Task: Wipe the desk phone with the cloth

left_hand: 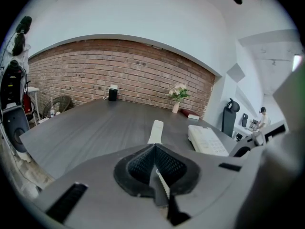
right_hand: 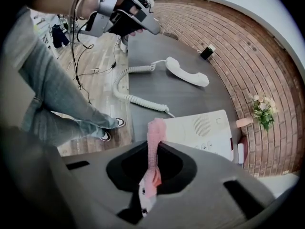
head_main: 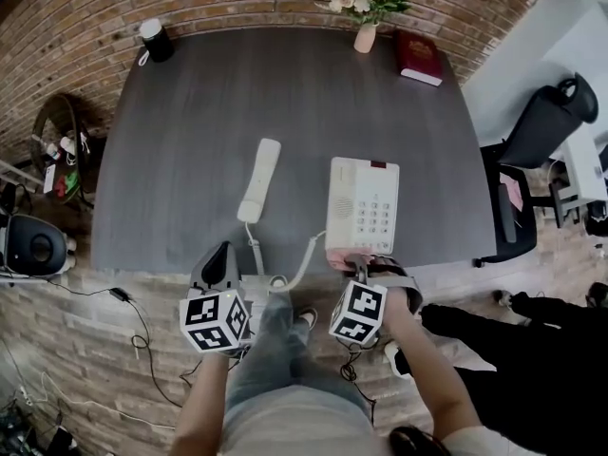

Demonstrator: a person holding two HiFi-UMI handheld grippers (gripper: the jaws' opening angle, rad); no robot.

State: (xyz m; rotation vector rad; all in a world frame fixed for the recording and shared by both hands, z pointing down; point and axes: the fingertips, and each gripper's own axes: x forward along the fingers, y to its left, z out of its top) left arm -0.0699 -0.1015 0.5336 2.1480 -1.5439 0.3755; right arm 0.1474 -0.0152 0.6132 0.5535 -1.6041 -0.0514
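Starting nearest the person, the head view shows 2 hand-held grippers at the near edge of the dark desk (head_main: 190,141), each seen from above with its marker cube. The left gripper (head_main: 224,251) hangs just off the desk edge, left of the coiled cord (head_main: 302,264). Only the left gripper view shows its jaws: the left gripper (left_hand: 156,163) has them pressed together with nothing between them.

The right gripper (head_main: 353,259) sits at the near edge of the desk phone base (head_main: 363,204). In the head view only a small pink fringe appears there. The right gripper view shows more: the right gripper (right_hand: 153,156) pinches a pink cloth (right_hand: 155,142), which stands up as a narrow strip from between the jaws. Its tip overlaps the near corner of the phone base (right_hand: 205,130); contact cannot be confirmed.

Beyond the base, the white handset (head_main: 259,180) lies off the cradle, flat on the desk to the left, well apart from the base and joined to it by the cord.

At the far edge stand 3 items: a black cylinder (head_main: 155,39) at the left, a vase of flowers (head_main: 366,36) and a red book (head_main: 418,57) at the right. A brick wall (left_hand: 119,70) rises behind them.
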